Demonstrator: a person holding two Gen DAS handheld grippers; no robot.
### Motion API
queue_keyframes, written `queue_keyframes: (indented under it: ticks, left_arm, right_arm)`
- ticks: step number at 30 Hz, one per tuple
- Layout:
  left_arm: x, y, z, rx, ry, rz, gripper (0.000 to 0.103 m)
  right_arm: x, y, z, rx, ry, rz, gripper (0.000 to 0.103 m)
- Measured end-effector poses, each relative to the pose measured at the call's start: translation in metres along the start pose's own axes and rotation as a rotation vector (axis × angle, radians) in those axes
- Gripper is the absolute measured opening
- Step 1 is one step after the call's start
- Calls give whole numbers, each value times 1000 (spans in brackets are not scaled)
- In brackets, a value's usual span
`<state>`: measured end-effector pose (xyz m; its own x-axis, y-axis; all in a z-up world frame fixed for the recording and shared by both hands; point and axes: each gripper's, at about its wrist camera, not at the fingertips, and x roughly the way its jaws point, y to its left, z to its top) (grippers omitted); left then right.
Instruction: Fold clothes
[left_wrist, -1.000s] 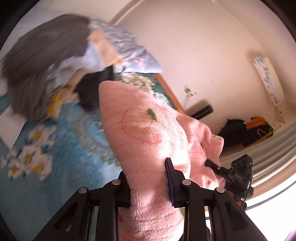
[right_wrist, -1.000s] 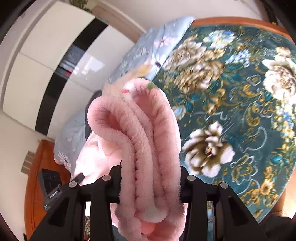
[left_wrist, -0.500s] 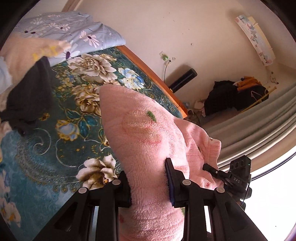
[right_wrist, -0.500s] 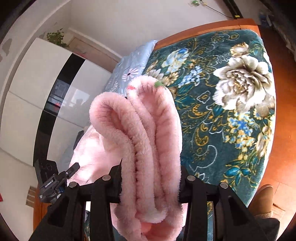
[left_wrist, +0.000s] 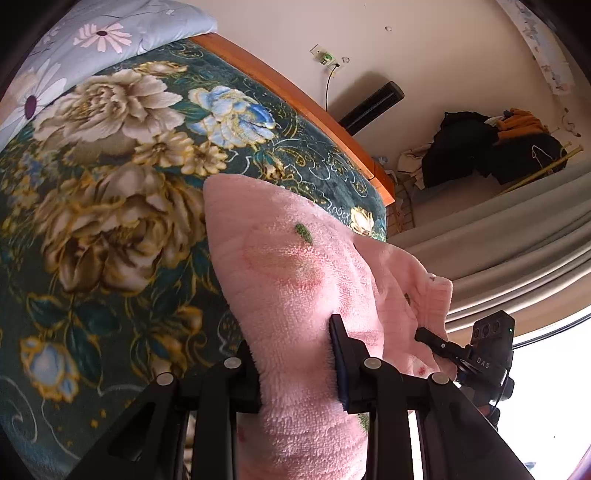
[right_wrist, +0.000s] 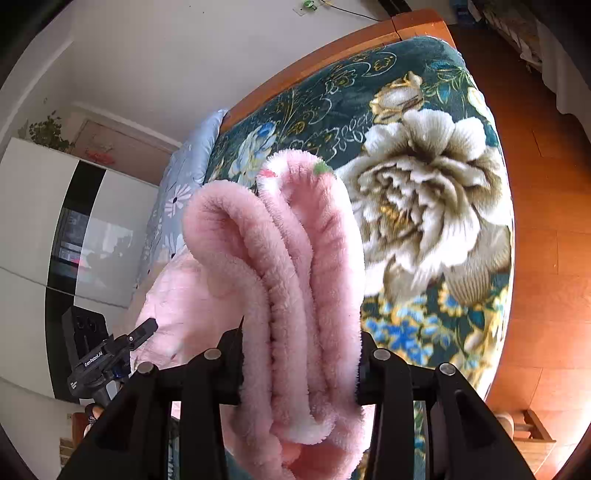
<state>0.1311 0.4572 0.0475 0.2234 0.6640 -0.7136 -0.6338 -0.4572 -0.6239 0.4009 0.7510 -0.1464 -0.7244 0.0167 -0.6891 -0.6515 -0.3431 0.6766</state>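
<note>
A fluffy pink garment (left_wrist: 291, 280) is held in the air between both grippers, above a bed with a dark green flowered blanket (left_wrist: 96, 206). My left gripper (left_wrist: 295, 354) is shut on one thick fold of it. My right gripper (right_wrist: 299, 354) is shut on several bunched layers of the same pink garment (right_wrist: 291, 266). The right gripper also shows at the lower right of the left wrist view (left_wrist: 461, 354), and the left gripper shows at the lower left of the right wrist view (right_wrist: 110, 354). The rest of the garment hangs between them.
A pale blue flowered pillow (left_wrist: 110, 29) lies at the bed's head. The wooden bed frame (left_wrist: 295, 92) runs along a white wall. Dark clothes (left_wrist: 491, 147) are piled by grey curtains (left_wrist: 498, 240). A wooden floor (right_wrist: 546, 184) lies beside the bed. A white wardrobe (right_wrist: 44, 221) stands behind.
Both grippers have carried the pink garment along the bed toward its corner. The grey clothes pile has left the left wrist view. The grip on the garment is unchanged.
</note>
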Motion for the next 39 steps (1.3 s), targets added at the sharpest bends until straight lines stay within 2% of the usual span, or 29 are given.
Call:
queue_keyframes:
  ticks: [5, 9, 14, 16, 21, 24, 27, 32, 34, 36, 38, 39]
  left_arm:
    - [40, -8, 62, 67, -6, 50, 30]
    - [70, -19, 107, 166, -23, 107, 30]
    - [85, -10, 147, 168, -72, 142, 30]
    - [92, 3, 154, 160, -69, 193, 30]
    - [111, 42, 150, 131, -45, 307, 30]
    - [114, 57, 144, 88, -59, 322, 30]
    - [110, 53, 140, 71, -78, 301, 30]
    - [97, 46, 128, 55, -70, 254, 34]
    - [88, 60, 122, -29, -74, 216, 50]
    - [80, 74, 113, -115, -77, 137, 54]
    - [71, 83, 100, -169, -94, 64, 62]
    - [69, 87, 94, -190, -103, 39, 69]
  right_arm:
    - [26, -16, 46, 26, -68, 16, 42]
    - [47, -28, 78, 37, -107, 26, 42]
    - [73, -29, 95, 44, -133, 60, 42]
    - [84, -26, 98, 39, -152, 76, 42]
    - [111, -32, 93, 45, -147, 34, 42]
    - [116, -30, 90, 20, -133, 19, 43]
    - [113, -33, 91, 17, -118, 12, 44]
    - [109, -49, 84, 97, -127, 44, 45]
    - [108, -53, 79, 118, -138, 62, 45]
    - [106, -57, 73, 139, -148, 80, 45]
    - [105, -60, 69, 150, -158, 96, 45]
    - [104, -61, 68, 151, -161, 101, 45]
